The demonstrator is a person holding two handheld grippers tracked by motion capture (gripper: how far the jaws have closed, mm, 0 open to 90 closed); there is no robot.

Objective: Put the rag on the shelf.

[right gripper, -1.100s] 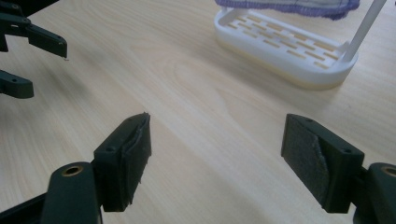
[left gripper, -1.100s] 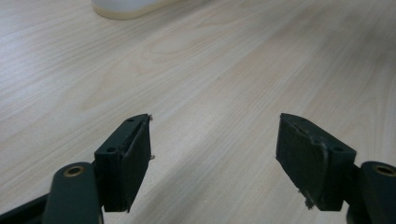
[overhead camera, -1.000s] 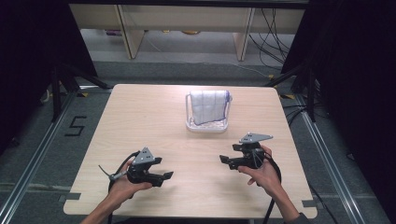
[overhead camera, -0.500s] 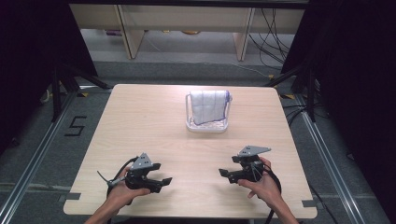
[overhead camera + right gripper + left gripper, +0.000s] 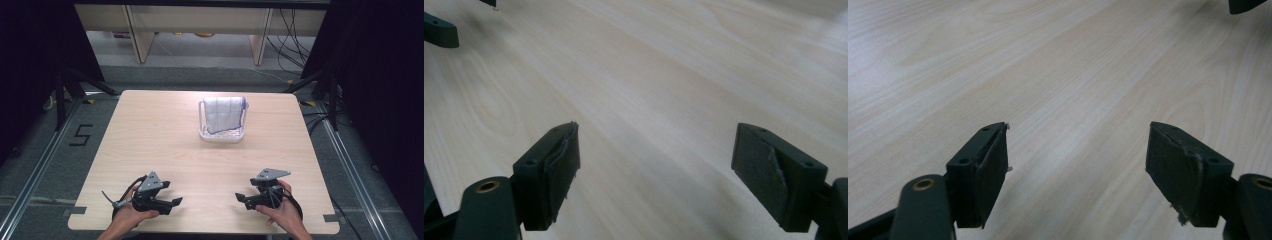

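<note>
Resting low near the table's [image 5: 150,130] front edge, the left gripper [image 5: 172,202] and right gripper [image 5: 243,198] are held wide open and empty, so the distant folded cloth [image 5: 223,114] in its white basket [image 5: 202,131] could be missed or the basket tipped if reached for hastily.

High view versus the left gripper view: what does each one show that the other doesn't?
High view alone: a white basket with a folded cloth in it, far across the table from both hands, plus the floor and cables around.

Left gripper view alone: a close look at the left claw with its worn black pads standing apart, nothing between them.

Both: the pale wooden table and the left claw, open just above it.
</note>
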